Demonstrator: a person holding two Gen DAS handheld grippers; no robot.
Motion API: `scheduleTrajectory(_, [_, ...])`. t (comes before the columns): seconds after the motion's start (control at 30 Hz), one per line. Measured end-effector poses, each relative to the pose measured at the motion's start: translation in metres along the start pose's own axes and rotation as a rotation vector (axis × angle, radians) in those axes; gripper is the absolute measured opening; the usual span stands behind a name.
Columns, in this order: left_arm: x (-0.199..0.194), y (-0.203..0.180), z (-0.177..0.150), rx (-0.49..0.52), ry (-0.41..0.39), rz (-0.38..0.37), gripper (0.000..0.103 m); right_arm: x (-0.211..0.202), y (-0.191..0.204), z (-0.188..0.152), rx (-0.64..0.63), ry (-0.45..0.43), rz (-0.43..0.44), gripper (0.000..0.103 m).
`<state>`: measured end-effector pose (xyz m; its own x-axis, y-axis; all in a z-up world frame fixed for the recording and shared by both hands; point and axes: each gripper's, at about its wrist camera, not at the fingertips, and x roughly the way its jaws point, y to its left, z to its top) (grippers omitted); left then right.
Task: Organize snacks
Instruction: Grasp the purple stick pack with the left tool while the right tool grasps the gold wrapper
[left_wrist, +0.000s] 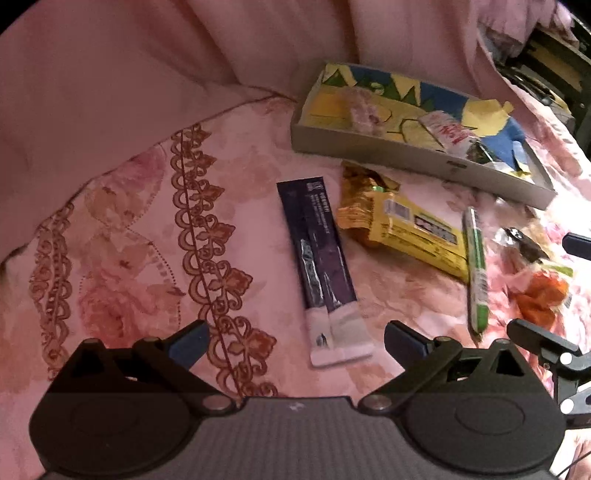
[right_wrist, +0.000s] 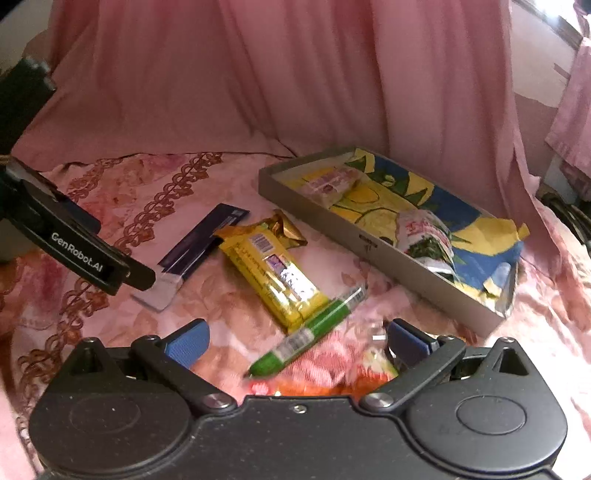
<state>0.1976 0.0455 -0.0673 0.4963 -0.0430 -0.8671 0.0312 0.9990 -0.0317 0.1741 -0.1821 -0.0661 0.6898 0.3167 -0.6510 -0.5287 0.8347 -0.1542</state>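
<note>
The left hand-held gripper (left_wrist: 295, 341) is wide open and holds nothing, just above the dark stick packet (left_wrist: 320, 266) on the pink bed cover (left_wrist: 129, 229). The right hand-held gripper (right_wrist: 297, 341) is wide open too, over the green tube (right_wrist: 310, 328) beside the yellow bar (right_wrist: 273, 273). Two snacks lie in the gray tray (right_wrist: 314, 214).
</note>
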Motion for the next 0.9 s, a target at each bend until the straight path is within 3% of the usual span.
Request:
scheduleTrajectory(0.2, [0.016,0.001,0.015,0.021,-0.018,0.037,0.103,0.029,-0.004,0.009,-0.034,-0.002,0.012,0.102])
scheduleTrajectory(0.5, [0.041,-0.007,0.030,0.085,-0.019,0.084,0.103,0.064,0.006,0.014,-0.221,-0.015,0.062,0.102])
scheduleTrajectory(0.9, [0.055,-0.007,0.032,0.092,-0.009,0.055,0.102,0.103,-0.006,0.019,-0.174,0.053,0.168,0.094])
